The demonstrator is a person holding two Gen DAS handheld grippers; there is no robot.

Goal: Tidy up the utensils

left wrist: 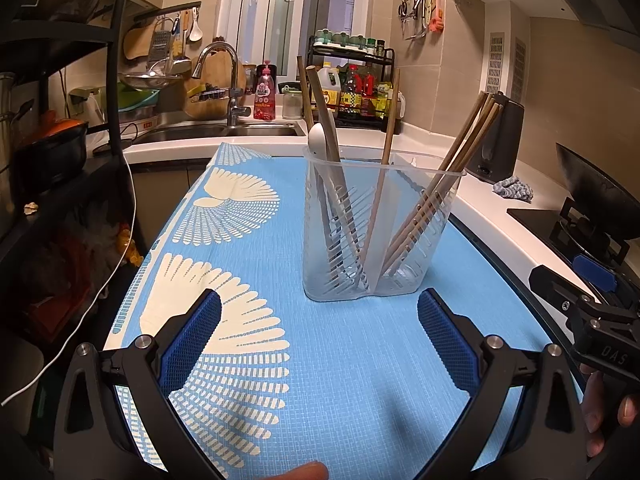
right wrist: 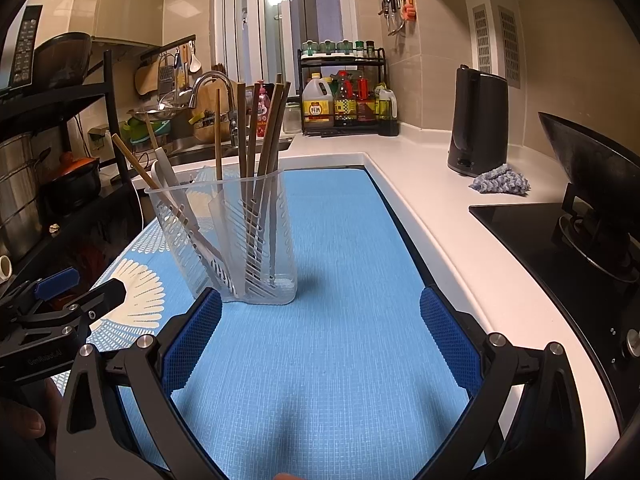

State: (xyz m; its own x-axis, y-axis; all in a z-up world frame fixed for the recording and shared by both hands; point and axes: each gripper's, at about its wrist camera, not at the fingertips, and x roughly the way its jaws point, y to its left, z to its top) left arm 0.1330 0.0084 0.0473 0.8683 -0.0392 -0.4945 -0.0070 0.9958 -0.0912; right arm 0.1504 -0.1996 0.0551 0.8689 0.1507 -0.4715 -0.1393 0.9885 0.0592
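A clear plastic utensil holder (left wrist: 380, 232) stands upright on the blue patterned mat (left wrist: 248, 248). Its two compartments hold several wooden chopsticks (left wrist: 448, 184) and a white spoon (left wrist: 320, 140). My left gripper (left wrist: 319, 312) is open and empty, just in front of the holder. In the right wrist view the holder (right wrist: 232, 240) stands ahead and to the left, with chopsticks (right wrist: 260, 148) and the white spoon (right wrist: 168, 176) inside. My right gripper (right wrist: 320, 312) is open and empty over the mat (right wrist: 340, 280). Each gripper shows at the edge of the other's view.
A sink and faucet (left wrist: 224, 80) lie behind the mat. A condiment rack (left wrist: 356, 80), a black kettle (right wrist: 478, 120) and a blue cloth (right wrist: 500, 180) stand on the white counter. A stove with a black wok (right wrist: 592, 184) is at the right, a dark shelf rack (left wrist: 60, 120) at the left.
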